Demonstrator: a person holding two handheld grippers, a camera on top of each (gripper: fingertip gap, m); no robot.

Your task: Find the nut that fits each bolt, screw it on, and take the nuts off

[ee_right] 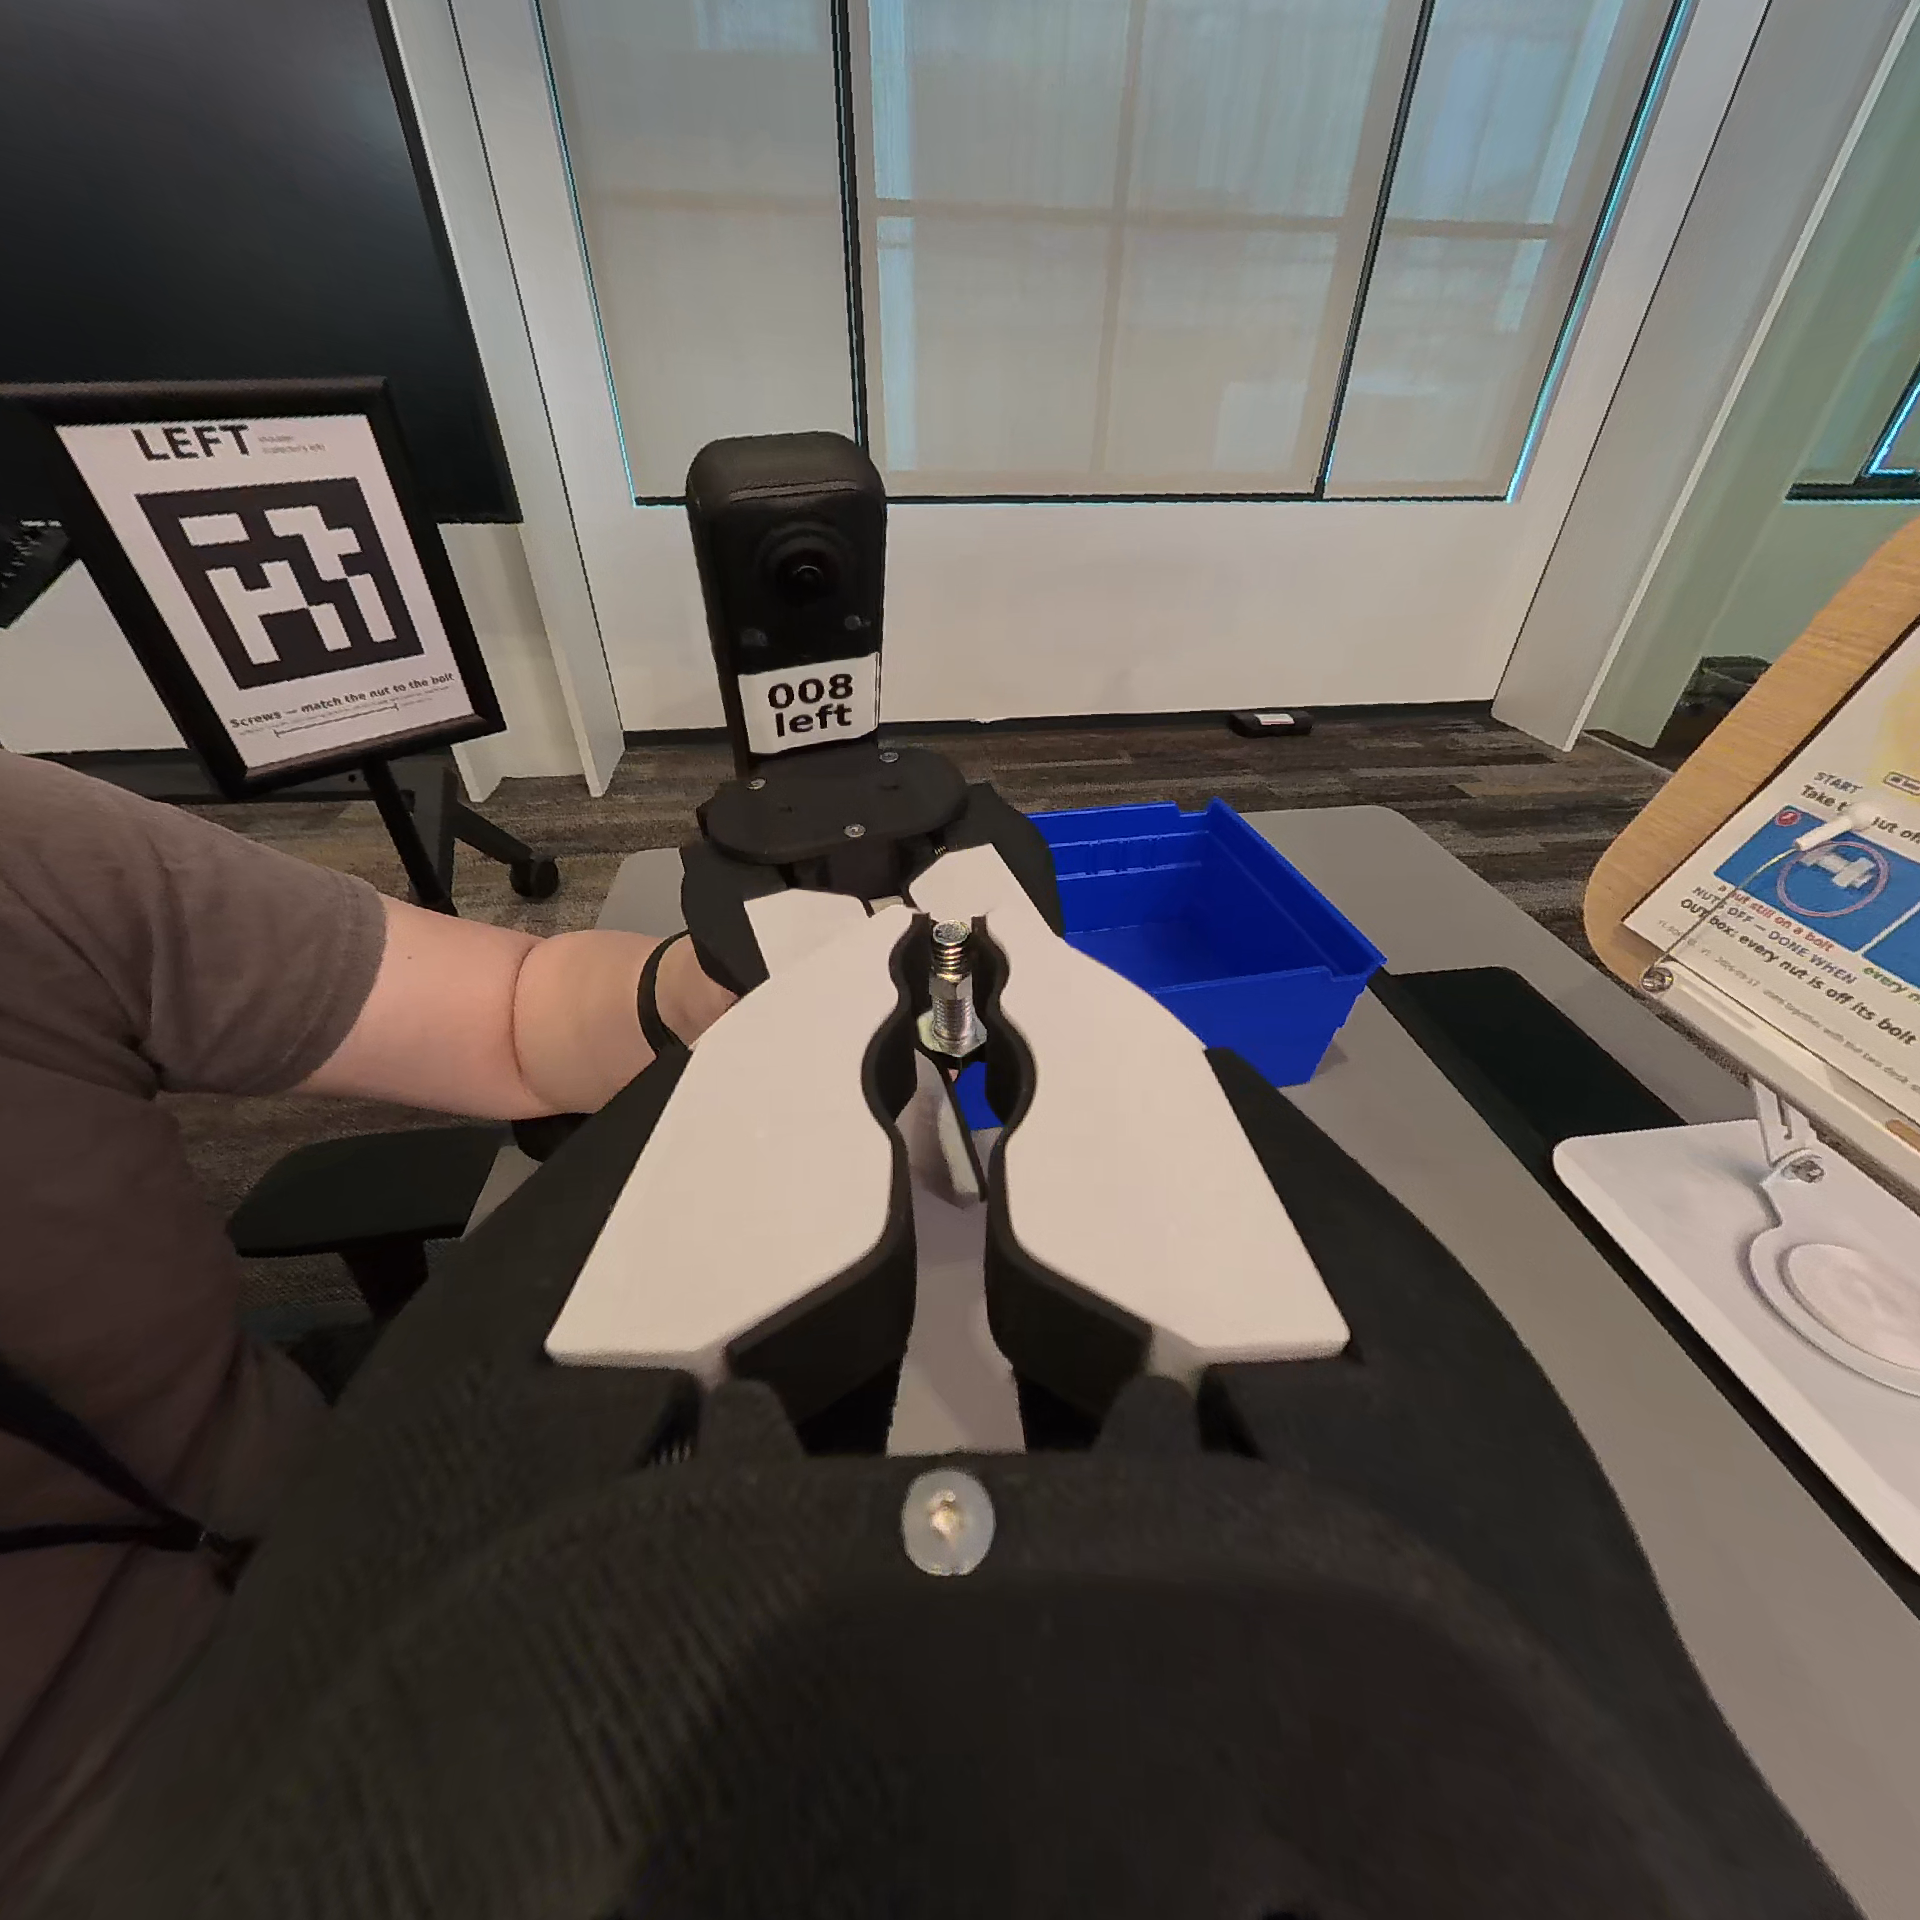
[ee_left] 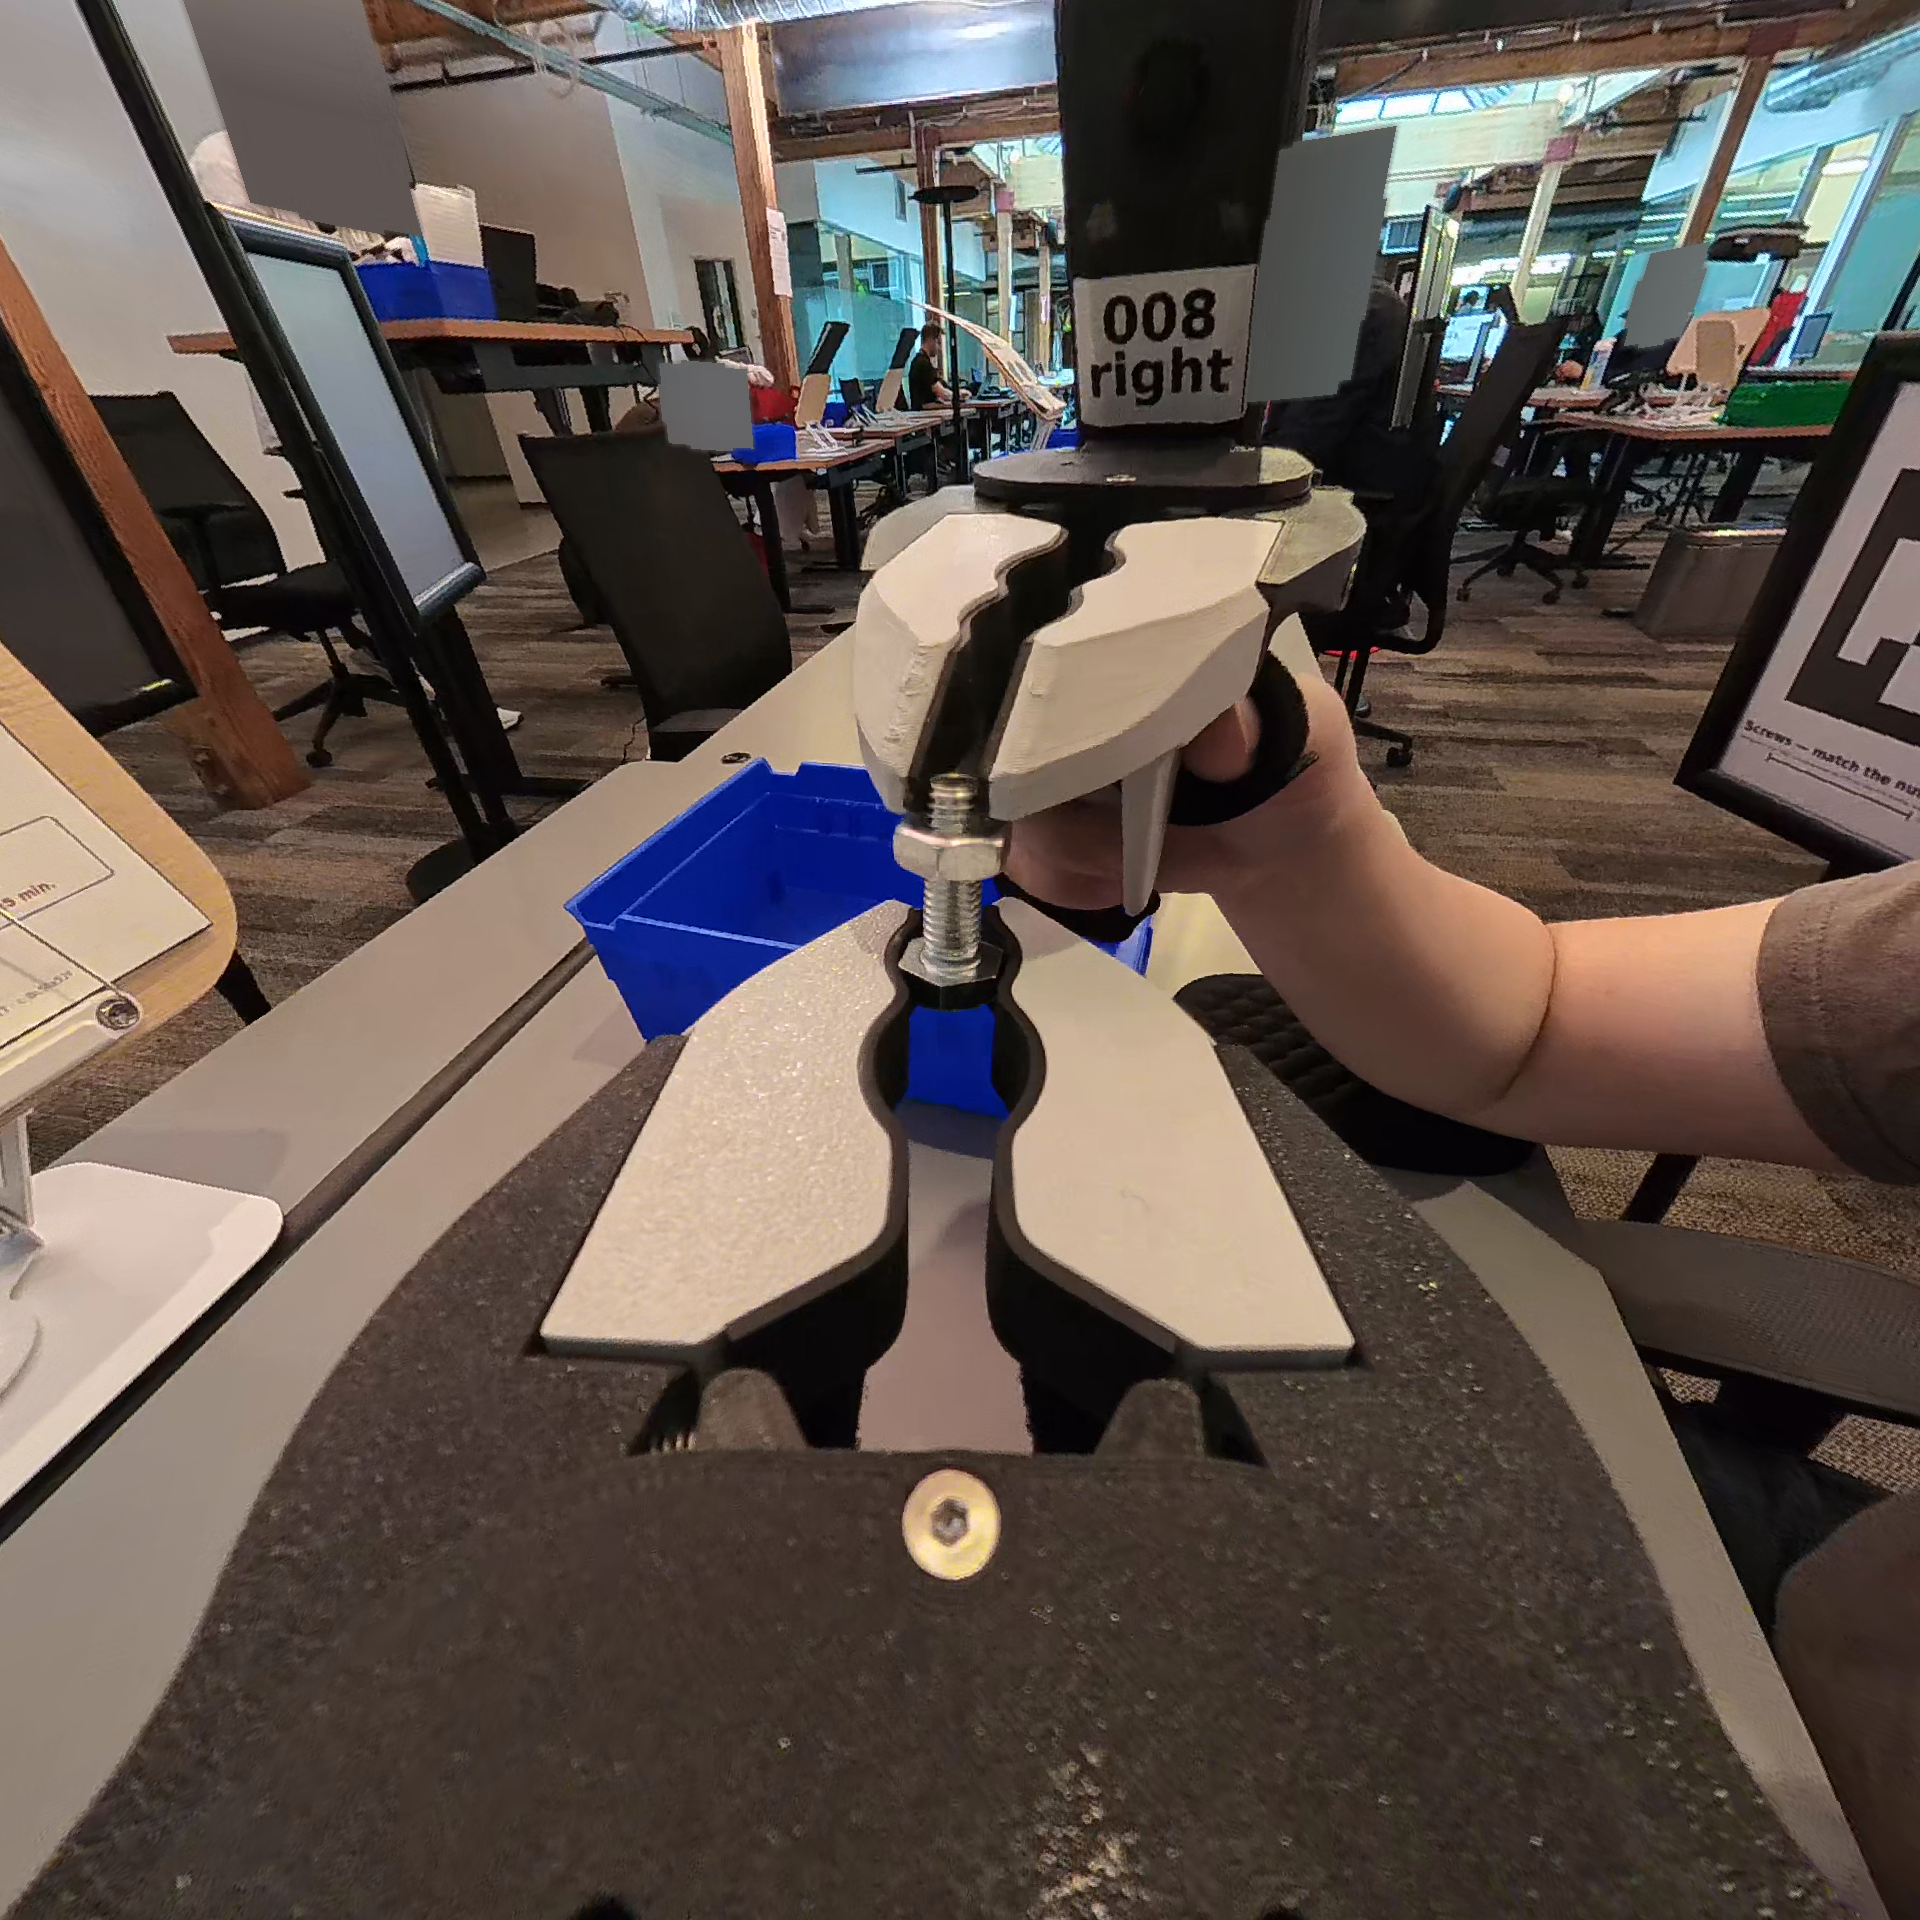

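A silver bolt (ee_left: 948, 925) stands upright between my two grippers, above a blue bin (ee_left: 727, 914). My left gripper (ee_left: 951, 956) is shut on the bolt's hex head (ee_left: 948, 968). A silver nut (ee_left: 948, 847) sits high on the thread. My right gripper (ee_left: 951, 795) comes down from above and is shut on the threaded end, its tips just above the nut. In the right wrist view my right gripper (ee_right: 951, 925) closes over the bolt's tip. The nut (ee_right: 948, 975) and the head (ee_right: 951, 1029) lie in the gap between its fingers. The left gripper's tips are hidden under it.
The blue bin (ee_right: 1226, 935) stands on the grey table (ee_right: 1507, 1091) and looks empty. A framed marker sign (ee_right: 281, 582) stands at the left. An instruction board on a white stand (ee_right: 1818, 935) is at the right. A person's forearm (ee_left: 1403, 987) holds the right gripper. The gap from one gripper's tips to the other's is roughly 5 cm.
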